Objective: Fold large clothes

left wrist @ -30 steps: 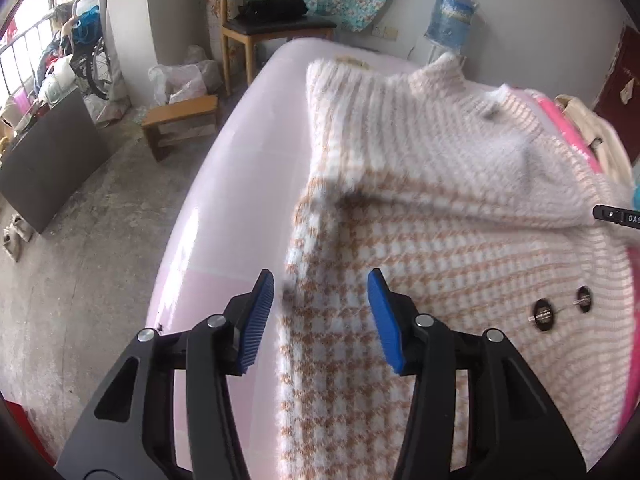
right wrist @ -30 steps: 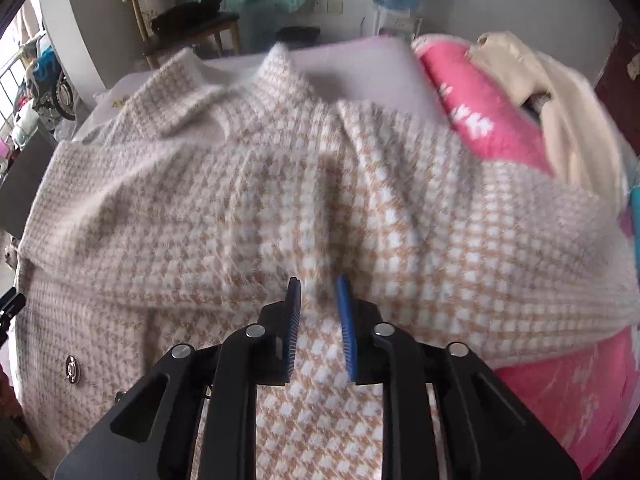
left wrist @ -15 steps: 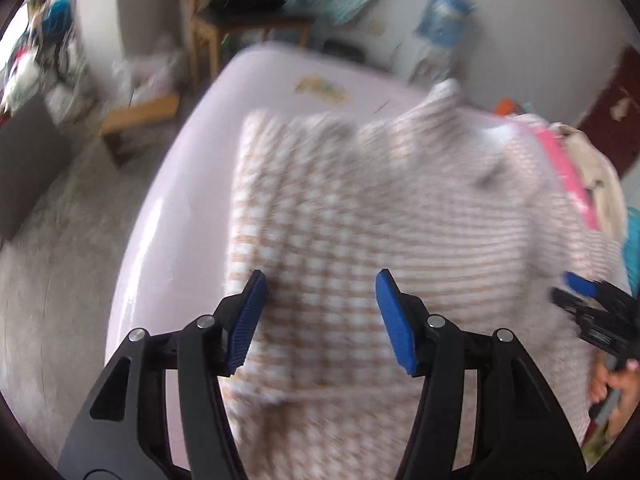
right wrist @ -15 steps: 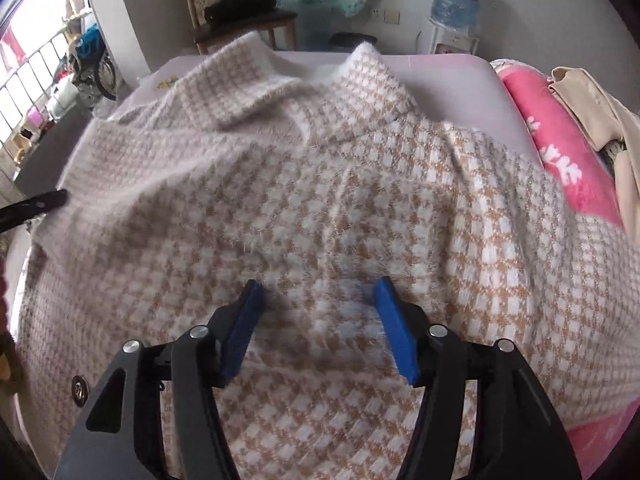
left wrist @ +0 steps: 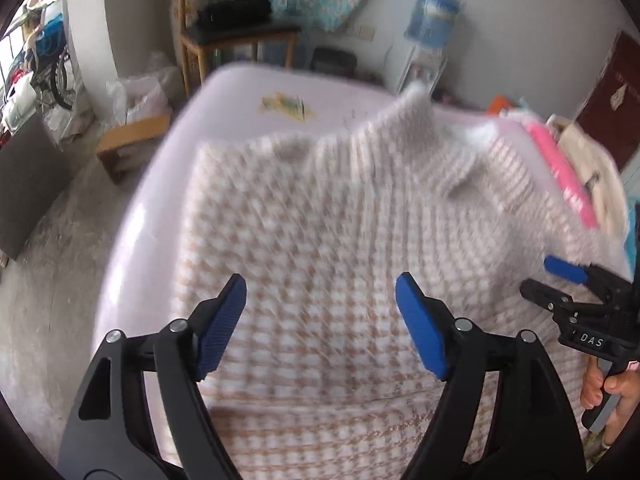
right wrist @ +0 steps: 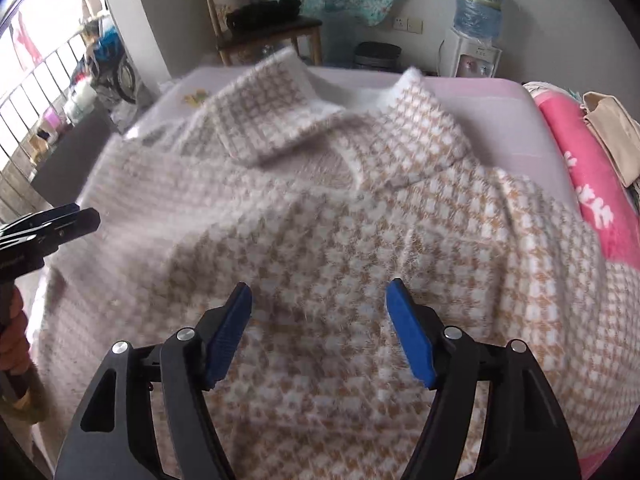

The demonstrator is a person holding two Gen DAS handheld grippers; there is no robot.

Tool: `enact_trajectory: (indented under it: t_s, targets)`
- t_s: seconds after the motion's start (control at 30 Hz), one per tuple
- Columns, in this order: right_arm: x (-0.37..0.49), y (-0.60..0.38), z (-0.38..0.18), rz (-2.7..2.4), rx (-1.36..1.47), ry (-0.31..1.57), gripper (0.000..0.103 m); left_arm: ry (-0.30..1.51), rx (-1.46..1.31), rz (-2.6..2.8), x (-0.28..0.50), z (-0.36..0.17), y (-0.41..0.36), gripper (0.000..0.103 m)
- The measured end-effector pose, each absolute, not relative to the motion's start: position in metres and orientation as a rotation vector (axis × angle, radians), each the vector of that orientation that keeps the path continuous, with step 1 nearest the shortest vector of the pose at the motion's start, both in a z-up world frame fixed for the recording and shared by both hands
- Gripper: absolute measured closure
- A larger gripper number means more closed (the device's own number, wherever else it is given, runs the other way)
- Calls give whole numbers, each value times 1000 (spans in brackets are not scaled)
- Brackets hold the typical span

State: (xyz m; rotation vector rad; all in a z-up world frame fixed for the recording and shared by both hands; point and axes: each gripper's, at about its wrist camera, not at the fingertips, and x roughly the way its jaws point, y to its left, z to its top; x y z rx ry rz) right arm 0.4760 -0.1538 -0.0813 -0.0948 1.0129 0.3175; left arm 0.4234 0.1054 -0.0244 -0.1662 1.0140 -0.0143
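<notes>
A fluffy beige-and-white checked cardigan (left wrist: 320, 240) lies on the pale pink bed (left wrist: 240, 92), collar toward the far end, sides folded over the middle. It fills the right wrist view (right wrist: 340, 240) too. My left gripper (left wrist: 320, 324) is open and empty above the garment's lower left part. My right gripper (right wrist: 320, 328) is open and empty above its lower middle. The right gripper shows at the right edge of the left wrist view (left wrist: 568, 284); the left gripper shows at the left edge of the right wrist view (right wrist: 52, 224).
A pink blanket (right wrist: 580, 168) and cream clothes (right wrist: 612, 136) lie along the bed's right side. A wooden chair (left wrist: 236, 40), a low stool (left wrist: 132, 140) and a water dispenser (right wrist: 476, 24) stand beyond the bed. Concrete floor (left wrist: 52, 280) lies left.
My right gripper was shut on the cardigan's fabric one second ago; it has opened and let go. Both grippers have pulled back above the garment, and the sleeve now lies folded over.
</notes>
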Motion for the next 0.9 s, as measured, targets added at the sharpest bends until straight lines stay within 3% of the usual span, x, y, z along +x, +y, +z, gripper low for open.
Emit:
enact_trajectory:
  t_s: [0.2,0.3,0.37,0.5,0.9]
  targets:
    - [449,-154,-69,301,-176,987,31,1007,-105,2,411,-31,91,28]
    - [431,-163,-60,289,-198,950,26,968,-104,-25,399,-19,84,19]
    - [427,-167,-70,261,-229,965,20,976,-64,-17,396,-24,77,18]
    - [425,-179,-86,236,-180,1024,20,1033,-23,16,401,-46,70,16]
    - [383,-276,-17,155,-14,983,20,1020,-35,41,402,-48,67,11]
